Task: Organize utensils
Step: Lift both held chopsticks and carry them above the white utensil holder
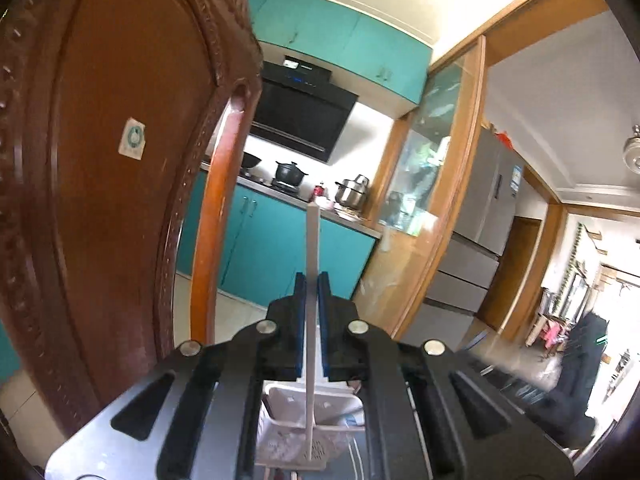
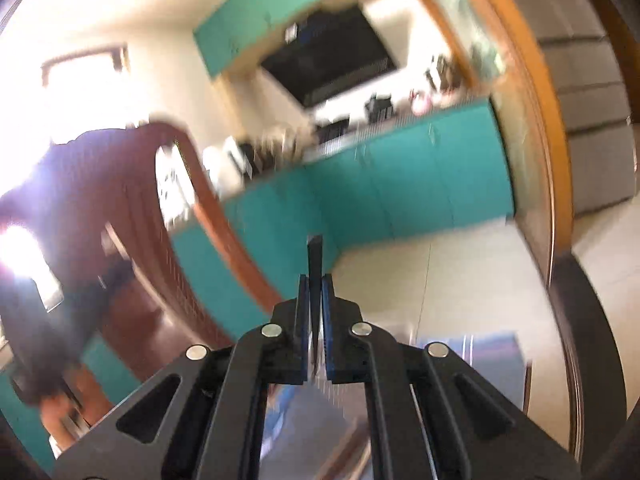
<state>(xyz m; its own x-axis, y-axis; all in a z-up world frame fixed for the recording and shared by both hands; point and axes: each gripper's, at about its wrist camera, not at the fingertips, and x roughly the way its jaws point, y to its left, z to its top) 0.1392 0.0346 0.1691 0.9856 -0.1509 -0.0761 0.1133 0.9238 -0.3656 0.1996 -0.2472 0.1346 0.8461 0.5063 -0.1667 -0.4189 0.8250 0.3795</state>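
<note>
My left gripper (image 1: 312, 280) is shut on a white plastic utensil (image 1: 312, 240). Its flat handle stands upright past the fingertips, and its perforated head (image 1: 316, 450) hangs below, over a white plastic basket (image 1: 276, 400). My right gripper (image 2: 316, 280) is shut on a dark, thin utensil (image 2: 315, 256) whose handle end pokes up above the fingertips; its lower part runs down between the fingers. The right wrist view is blurred by motion.
A carved wooden chair back (image 1: 120, 160) stands close on the left. Behind are teal kitchen cabinets (image 1: 272, 240), a counter with pots (image 1: 352, 192), a black range hood (image 1: 304, 120), a wood-framed glass partition (image 1: 432, 184) and a fridge (image 1: 488, 200). A glossy tabletop (image 2: 460, 360) lies below the right gripper.
</note>
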